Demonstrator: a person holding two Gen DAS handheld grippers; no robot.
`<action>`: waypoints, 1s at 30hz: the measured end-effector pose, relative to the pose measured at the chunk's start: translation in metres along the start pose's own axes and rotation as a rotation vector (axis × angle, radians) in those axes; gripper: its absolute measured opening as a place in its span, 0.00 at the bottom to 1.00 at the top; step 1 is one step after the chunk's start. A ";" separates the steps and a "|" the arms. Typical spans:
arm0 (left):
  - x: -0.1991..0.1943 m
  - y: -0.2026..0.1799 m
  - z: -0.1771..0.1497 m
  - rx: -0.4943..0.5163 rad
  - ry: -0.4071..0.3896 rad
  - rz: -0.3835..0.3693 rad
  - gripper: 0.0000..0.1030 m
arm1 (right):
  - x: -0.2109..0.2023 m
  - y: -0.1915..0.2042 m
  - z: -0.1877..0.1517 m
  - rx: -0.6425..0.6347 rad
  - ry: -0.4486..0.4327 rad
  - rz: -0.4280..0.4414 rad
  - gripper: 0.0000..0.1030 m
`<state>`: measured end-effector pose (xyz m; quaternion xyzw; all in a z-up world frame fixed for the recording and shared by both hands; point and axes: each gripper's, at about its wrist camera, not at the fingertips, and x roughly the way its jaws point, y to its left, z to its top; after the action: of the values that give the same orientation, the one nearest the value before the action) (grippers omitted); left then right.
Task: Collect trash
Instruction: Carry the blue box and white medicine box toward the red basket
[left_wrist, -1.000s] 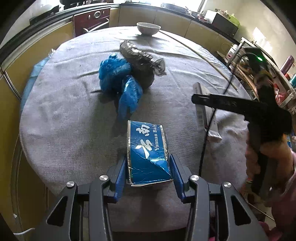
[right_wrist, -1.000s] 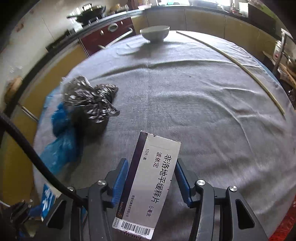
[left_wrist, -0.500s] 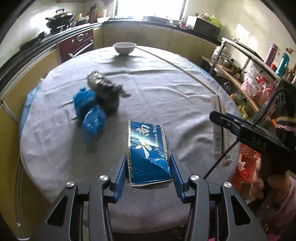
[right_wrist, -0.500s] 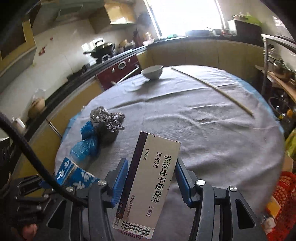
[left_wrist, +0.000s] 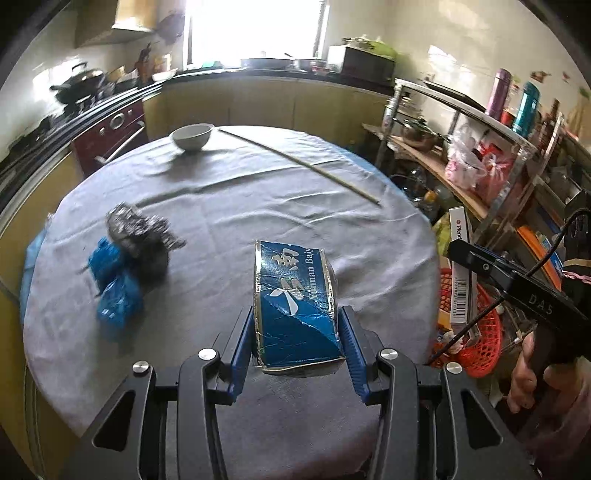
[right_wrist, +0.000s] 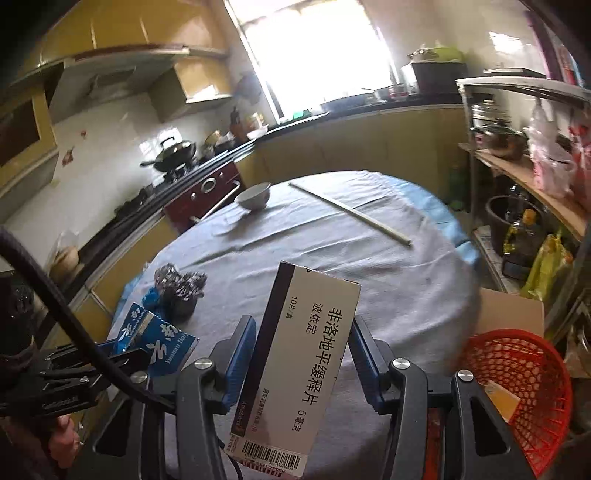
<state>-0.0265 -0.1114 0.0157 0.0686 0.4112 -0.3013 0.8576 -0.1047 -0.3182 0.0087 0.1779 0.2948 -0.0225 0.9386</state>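
The left gripper (left_wrist: 295, 345) was clamped on a torn blue carton (left_wrist: 293, 301), held by its long sides above the table (left_wrist: 229, 206). The right gripper (right_wrist: 303, 360) was closed on a white medicine box (right_wrist: 295, 369). Both were judged light, thin-walled and crushable. A red basket (right_wrist: 524, 391) was seen just beside the table.

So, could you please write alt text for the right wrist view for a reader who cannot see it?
The right tool grips a white medicine box above a round table with a grey cloth. A red mesh basket stands lower right; a white bowl, a long stick and crumpled black and blue bags lie on the table.
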 end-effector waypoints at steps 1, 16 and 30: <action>0.001 -0.004 0.002 0.009 -0.001 0.000 0.46 | -0.004 -0.005 0.000 0.004 -0.011 -0.005 0.53; 0.011 -0.075 0.034 0.168 -0.033 -0.014 0.46 | -0.055 -0.072 0.000 0.113 -0.113 -0.066 0.53; 0.037 -0.148 0.048 0.298 -0.007 -0.039 0.46 | -0.099 -0.124 -0.017 0.207 -0.147 -0.140 0.53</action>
<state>-0.0620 -0.2659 0.0388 0.1863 0.3602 -0.3757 0.8333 -0.2143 -0.4340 0.0114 0.2507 0.2330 -0.1311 0.9304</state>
